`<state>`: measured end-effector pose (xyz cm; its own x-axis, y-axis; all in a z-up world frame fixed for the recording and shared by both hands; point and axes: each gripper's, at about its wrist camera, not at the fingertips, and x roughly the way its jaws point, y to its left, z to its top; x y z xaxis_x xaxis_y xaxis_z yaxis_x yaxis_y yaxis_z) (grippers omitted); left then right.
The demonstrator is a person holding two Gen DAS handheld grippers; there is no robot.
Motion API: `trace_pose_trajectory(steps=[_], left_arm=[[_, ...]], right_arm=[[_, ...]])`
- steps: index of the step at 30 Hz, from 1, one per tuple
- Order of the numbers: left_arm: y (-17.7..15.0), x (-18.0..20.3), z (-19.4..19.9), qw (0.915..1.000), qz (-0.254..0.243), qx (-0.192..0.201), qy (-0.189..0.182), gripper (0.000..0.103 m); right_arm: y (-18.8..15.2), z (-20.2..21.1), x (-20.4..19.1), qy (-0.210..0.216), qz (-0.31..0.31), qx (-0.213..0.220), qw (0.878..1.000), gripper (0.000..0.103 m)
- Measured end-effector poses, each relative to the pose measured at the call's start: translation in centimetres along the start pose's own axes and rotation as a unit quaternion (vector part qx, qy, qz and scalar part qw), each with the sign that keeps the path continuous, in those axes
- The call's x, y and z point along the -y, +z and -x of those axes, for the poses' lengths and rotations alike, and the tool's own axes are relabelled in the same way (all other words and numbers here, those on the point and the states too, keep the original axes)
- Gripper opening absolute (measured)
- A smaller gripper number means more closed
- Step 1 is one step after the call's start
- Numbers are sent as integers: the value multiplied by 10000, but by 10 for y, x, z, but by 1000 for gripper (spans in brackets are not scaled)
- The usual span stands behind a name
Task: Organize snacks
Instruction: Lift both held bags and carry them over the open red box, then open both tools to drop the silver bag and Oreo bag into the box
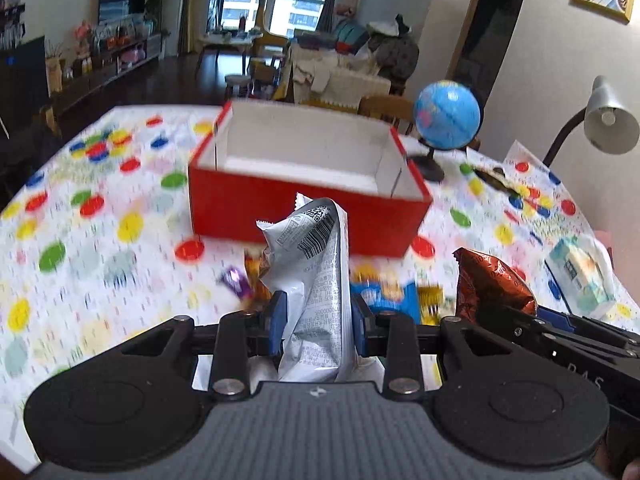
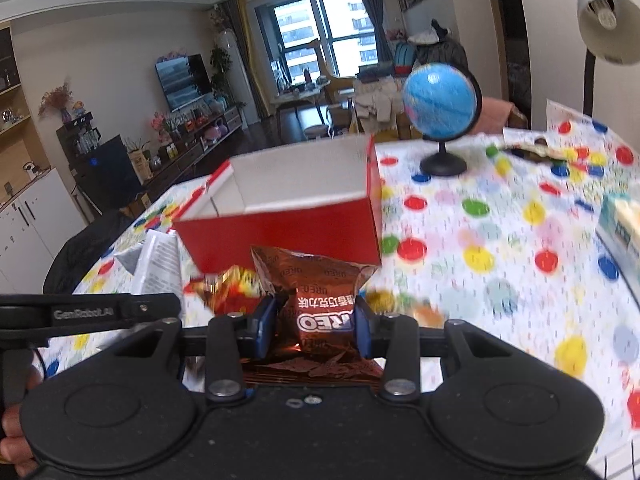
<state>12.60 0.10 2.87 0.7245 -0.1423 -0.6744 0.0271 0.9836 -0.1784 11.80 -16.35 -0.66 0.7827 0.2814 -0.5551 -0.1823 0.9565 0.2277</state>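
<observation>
My left gripper (image 1: 319, 312) is shut on a silver-white snack packet (image 1: 316, 264) with a barcode, held above the table in front of an open red box (image 1: 308, 208) with a white inside. My right gripper (image 2: 316, 320) is shut on a brown Oreo packet (image 2: 316, 280), also raised in front of the red box (image 2: 280, 236). The Oreo packet (image 1: 494, 284) shows at the right of the left wrist view, and the silver packet (image 2: 158, 260) at the left of the right wrist view. Several loose snack packets (image 1: 388, 294) lie blurred on the table below.
The table has a white cloth (image 1: 100, 220) with coloured dots. A blue globe (image 1: 447, 120) on a black stand is behind the box at right. A grey desk lamp (image 1: 608, 120) stands at far right. A pale green tissue pack (image 1: 580, 276) lies at the right edge.
</observation>
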Motion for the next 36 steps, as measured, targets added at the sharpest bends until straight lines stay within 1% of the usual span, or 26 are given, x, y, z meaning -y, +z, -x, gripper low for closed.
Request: trace_pose_trajectory(steps=[8,15,18,24,27,31,36], left_arm=[[48,-6,-16,9995,-212,168,154,33],[92,-14,-49,9992,-260,194,254,33],[109,-16,-69,9988,-274,215,336,33],[136,-21,-112,9984,-295,169,461,33],[146,-20,-135,9978,-392,79,538,33],[151,-19,-165,9963,-532,-39,673,34],[150,-21,-192,9945,-628,-313,778,34]], right_arm=[[44,-31,-17,-58,332,184,9993,39],[86,-71,-27,-35,514,306,9982,39],[98,-91,-30,-18,556,315,9980,39],[109,-138,-23,-43,542,136,9984,39],[112,-157,-19,-41,541,4,9985,39],[113,-180,-19,-94,613,-171,9979,39],[111,-202,-20,-97,657,-412,9969,39]])
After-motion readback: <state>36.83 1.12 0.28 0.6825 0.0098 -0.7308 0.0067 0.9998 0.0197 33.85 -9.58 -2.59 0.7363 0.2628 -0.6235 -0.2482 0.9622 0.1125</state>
